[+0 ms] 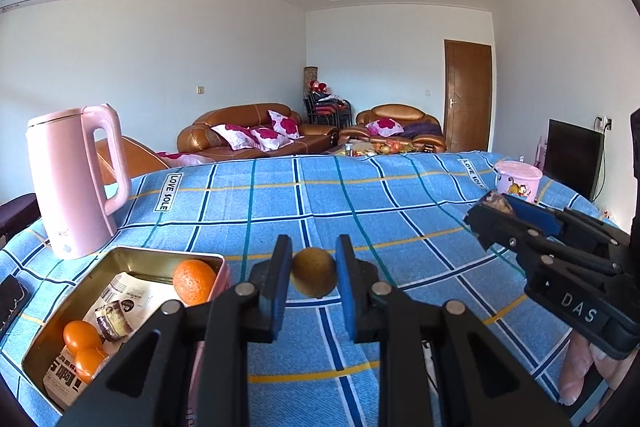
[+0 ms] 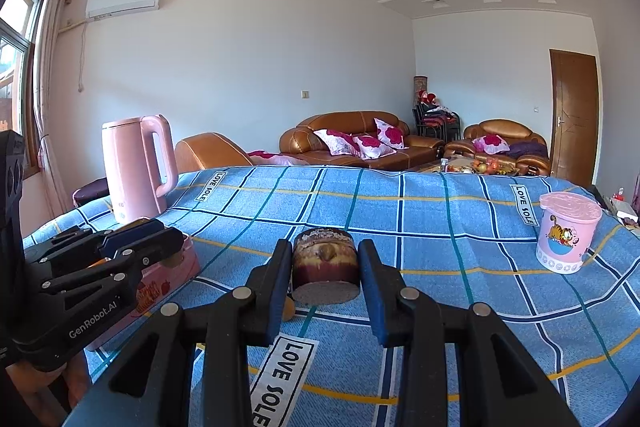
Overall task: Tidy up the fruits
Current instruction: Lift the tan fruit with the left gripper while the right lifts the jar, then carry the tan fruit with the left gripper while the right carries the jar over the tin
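Note:
My left gripper (image 1: 314,255) is shut on a small round yellow-brown fruit (image 1: 314,279), held over the blue checked cloth just right of the tin box (image 1: 132,253). The tin holds an orange (image 1: 194,281), two small orange fruits (image 1: 82,339) and a wrapped cake snack (image 1: 114,319). My right gripper (image 2: 325,250) is shut on a brown round cake piece (image 2: 324,275). In the left wrist view the right gripper (image 1: 486,217) reaches in from the right. The left gripper (image 2: 160,233) hovers over the pink tin (image 2: 168,283) in the right wrist view.
A pink kettle (image 1: 76,183) stands at the back left of the table. A pink lidded cartoon cup (image 2: 568,235) stands at the right. A dark flat object (image 1: 12,303) lies left of the tin. Something small and orange (image 2: 289,309) peeks out by the right gripper's left finger.

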The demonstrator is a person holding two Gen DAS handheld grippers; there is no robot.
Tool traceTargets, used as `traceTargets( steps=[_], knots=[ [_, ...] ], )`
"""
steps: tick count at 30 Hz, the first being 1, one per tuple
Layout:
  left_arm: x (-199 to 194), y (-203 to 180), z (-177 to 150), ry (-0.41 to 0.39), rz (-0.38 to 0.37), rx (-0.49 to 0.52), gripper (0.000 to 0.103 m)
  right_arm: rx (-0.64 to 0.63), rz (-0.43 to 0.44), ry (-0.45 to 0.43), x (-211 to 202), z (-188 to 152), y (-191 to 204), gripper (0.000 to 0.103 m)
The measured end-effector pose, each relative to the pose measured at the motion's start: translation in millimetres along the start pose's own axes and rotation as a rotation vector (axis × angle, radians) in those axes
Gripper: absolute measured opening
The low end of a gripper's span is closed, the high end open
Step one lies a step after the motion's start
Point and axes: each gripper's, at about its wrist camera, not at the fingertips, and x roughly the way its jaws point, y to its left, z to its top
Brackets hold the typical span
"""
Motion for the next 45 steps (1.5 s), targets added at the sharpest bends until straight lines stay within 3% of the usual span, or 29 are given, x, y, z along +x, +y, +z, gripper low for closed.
traceTargets(
  steps=[15,27,45],
  knots=[
    [-3,7,1,0.005,0.004,-0.015,0.024,-0.019,0.016,0.013,3,1,9,0.036],
    [-7,25,-2,0.019,0.024,-0.026,0.024,-0.053,0.059,0.061,21,3,39,0.036],
    [-16,86,-1,0.052,0.133,-0.088,0.024,-0.125,0.173,0.087,44,22,100,0.036]
  ],
)
